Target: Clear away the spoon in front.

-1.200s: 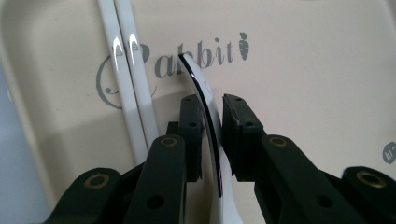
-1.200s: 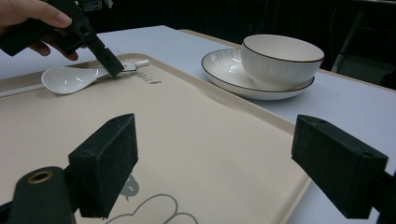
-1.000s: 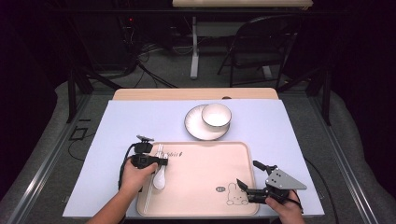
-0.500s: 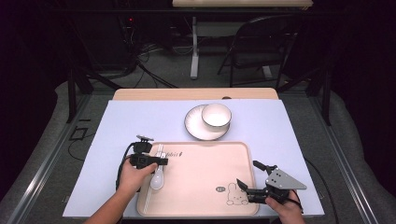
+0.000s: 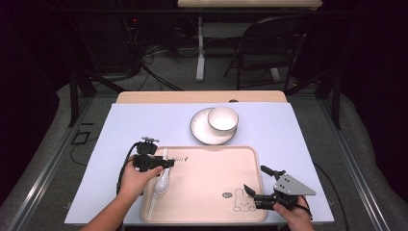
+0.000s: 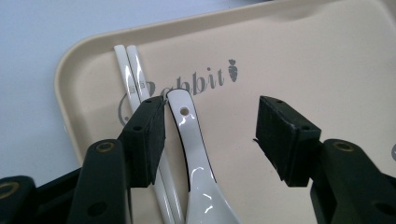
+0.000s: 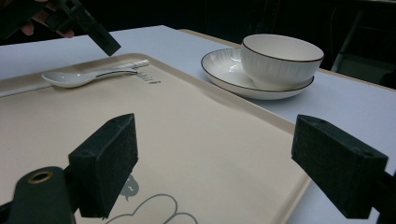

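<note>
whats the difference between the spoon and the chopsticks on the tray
The spoon is broad, widening to a rounded bowl, and has a hole near its handle end; the chopsticks are two thin straight sticks. The spoon has a dark line along its edge; the chopsticks carry a small grey mark. In the left gripper view the chopsticks reach nearer the tray's rim than the spoon's handle does. Both are glossy white and lie flat, side by side, on the tray.

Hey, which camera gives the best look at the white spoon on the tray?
The left gripper view: the spoon lies close up, its handle hole sharp. The high view shows it small; the right gripper view shows it far off, side-on.
</note>
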